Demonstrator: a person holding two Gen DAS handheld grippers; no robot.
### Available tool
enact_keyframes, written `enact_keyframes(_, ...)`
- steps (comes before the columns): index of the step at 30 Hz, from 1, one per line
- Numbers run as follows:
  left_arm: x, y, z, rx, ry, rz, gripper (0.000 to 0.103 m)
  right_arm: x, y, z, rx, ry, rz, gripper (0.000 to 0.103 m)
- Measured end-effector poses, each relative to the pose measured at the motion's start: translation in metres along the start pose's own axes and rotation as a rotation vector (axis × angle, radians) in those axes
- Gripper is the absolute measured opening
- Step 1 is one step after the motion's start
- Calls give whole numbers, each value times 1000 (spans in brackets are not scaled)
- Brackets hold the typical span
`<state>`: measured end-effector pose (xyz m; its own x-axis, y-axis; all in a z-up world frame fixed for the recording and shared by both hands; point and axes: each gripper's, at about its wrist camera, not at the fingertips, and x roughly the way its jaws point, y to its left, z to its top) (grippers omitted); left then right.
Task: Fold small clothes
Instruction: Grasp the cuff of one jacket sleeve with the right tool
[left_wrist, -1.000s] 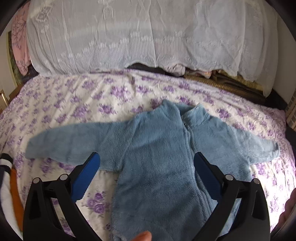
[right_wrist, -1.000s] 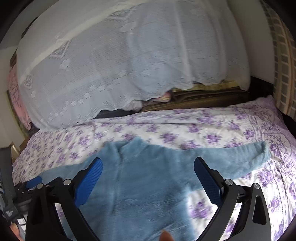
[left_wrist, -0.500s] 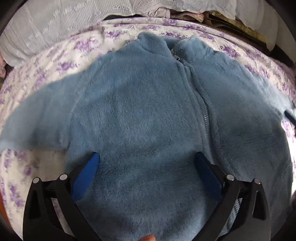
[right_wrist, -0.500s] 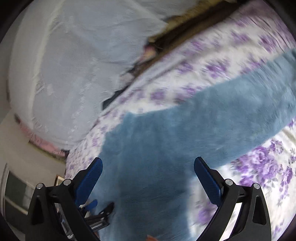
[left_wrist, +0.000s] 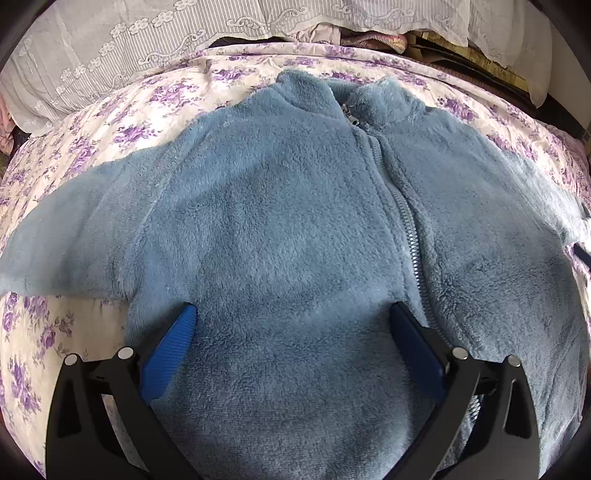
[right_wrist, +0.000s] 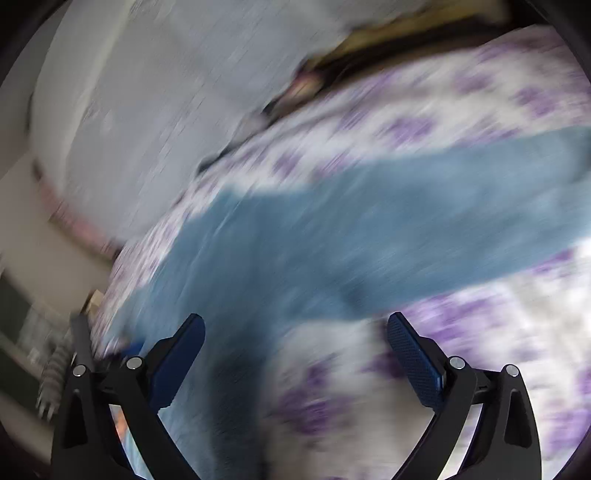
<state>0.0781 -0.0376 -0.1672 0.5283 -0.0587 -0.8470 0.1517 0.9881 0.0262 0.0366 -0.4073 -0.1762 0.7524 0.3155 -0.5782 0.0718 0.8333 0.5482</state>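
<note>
Fleece, soft and dusty blue, makes up the small zip-front jacket (left_wrist: 280, 229) that lies flat and face-up on the white bedsheet printed with purple flowers (left_wrist: 122, 122); from my left camera its left-hand sleeve (left_wrist: 66, 236) stretches out sideways over the print, the stand-up collar (left_wrist: 343, 96) points away from me toward the white lace-edged cover (left_wrist: 147, 48) heaped at the far side, and the pale zip (left_wrist: 402, 206) runs closed from the collar down the front, right of centre; my left gripper (left_wrist: 293, 347) hangs low over the lower chest with its blue-padded fingers (left_wrist: 168, 358) spread wide, one beside the armpit and one just left of the zip, gripping nothing; the sleeve's cuff is cut off at the frame's left edge, the hem is hidden below my own black frame, and the right-hand sleeve slides out of sight; my right camera is badly smeared; there I make out a sleeve (right_wrist: 461, 221) reaching off to the right across the sheet, and my right gripper (right_wrist: 295, 354), jaws equally wide and empty, over the spot where that sleeve meets the body; whether either pair of pads touches the pile I cannot tell.
</note>
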Motion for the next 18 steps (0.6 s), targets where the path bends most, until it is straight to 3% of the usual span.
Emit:
enact_keyframes(2, 0, 0, 0, -1, -2, 0, 99, -19, -35, 13, 146, -71, -57, 99)
enact_keyframes(7, 0, 0, -1, -2, -7, 3, 99, -42, -116, 28, 478, -152, -3, 97)
enact_keyframes(10, 0, 0, -1, -3, -11, 6, 99, -46, -140, 37, 567, -191, 10, 88)
enact_keyframes(13, 0, 0, -2, -4, -13, 7, 99, -39, -154, 49, 614, -225, -10, 74)
enact_keyframes(16, 0, 0, -2, -4, -14, 7, 99, -43, -182, 48, 695, -264, -23, 47)
enact_keyframes(18, 1, 0, -2, -4, -14, 7, 99, -45, -195, 42, 713, -298, -31, 15)
